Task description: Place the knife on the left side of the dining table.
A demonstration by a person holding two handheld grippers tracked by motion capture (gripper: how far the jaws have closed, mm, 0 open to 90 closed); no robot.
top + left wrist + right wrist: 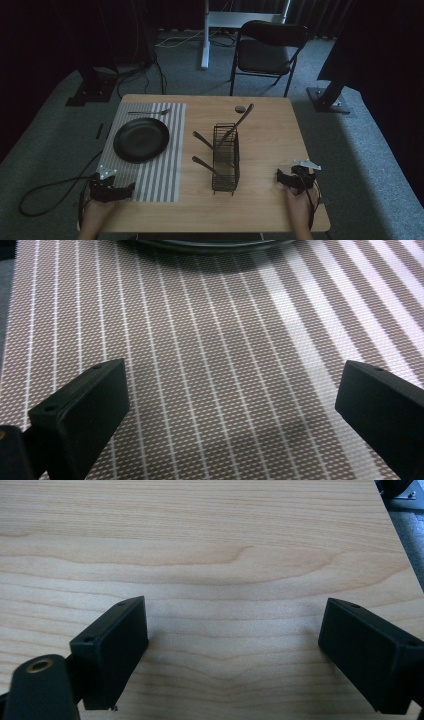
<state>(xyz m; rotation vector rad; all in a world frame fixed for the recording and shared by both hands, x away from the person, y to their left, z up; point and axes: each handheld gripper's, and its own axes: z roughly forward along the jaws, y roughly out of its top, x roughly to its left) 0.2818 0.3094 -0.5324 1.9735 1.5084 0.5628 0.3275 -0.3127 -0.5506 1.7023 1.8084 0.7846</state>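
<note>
Your grippers: left gripper [111, 189] sits at the lower left of the high view on the striped placemat [165, 170]; right gripper [295, 179] sits at the lower right on the bare wooden table [270, 145].
Jaw state: both are spread wide with nothing between them; you see mat weave under the left gripper [230, 410] and wood grain under the right gripper [232, 645].
Work things: wire caddy [226, 160] stands at centre frame, three utensil handles [205, 166] leaning out of it; black plate [141, 139] lies on the mat, fork [149, 112] beyond it.
Key relation: caddy lies up and left of your right gripper, long axis running away from you; it looks a little closer to your right hand.
</note>
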